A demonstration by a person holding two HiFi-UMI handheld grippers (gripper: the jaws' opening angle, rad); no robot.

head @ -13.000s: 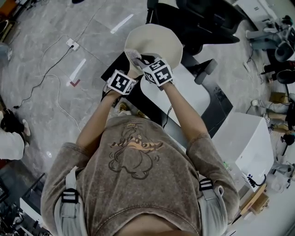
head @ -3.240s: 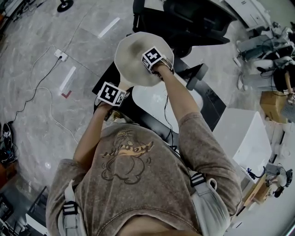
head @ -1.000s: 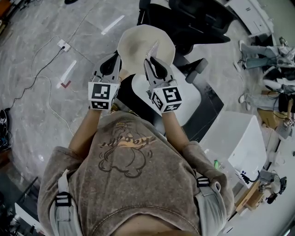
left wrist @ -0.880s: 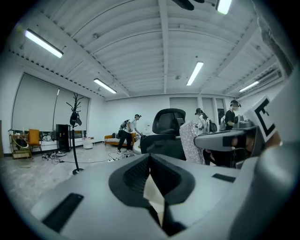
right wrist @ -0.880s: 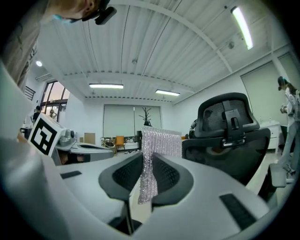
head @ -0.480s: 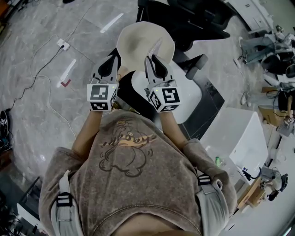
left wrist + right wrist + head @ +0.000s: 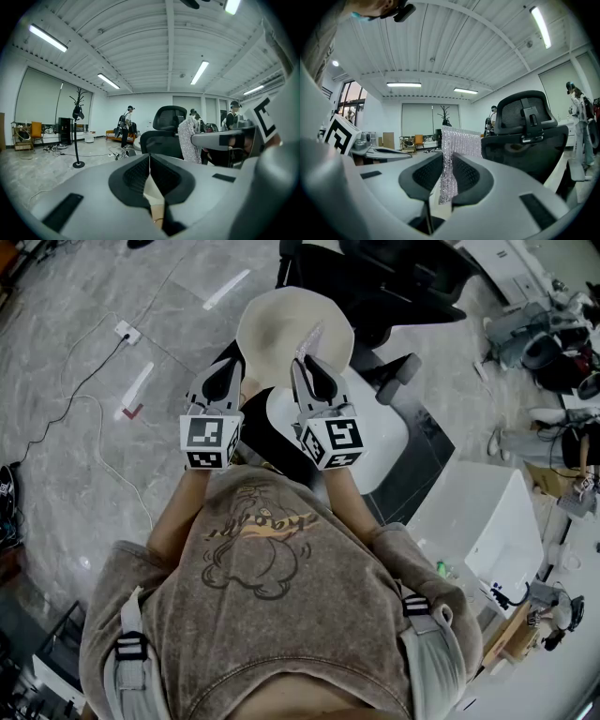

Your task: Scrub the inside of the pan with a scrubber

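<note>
Head view — left gripper (image 7: 234, 367), jaws pinching cream pan (image 7: 277, 319) at its rim, right gripper (image 7: 303, 367), jaws clamping silvery scrubber (image 7: 310, 337) over pan's inside.

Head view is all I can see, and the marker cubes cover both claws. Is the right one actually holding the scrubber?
Observer: Yes. In the right gripper view, the right gripper has its claw shut on the silvery scrubber, which stands upright between the pads.
Operator: And the left claw?
Observer: The left gripper is shut. Its pads meet at the tips, and nothing sticks out above them.
Operator: What is it facing?
Observer: A black office chair, with people standing farther back in the room.
</note>
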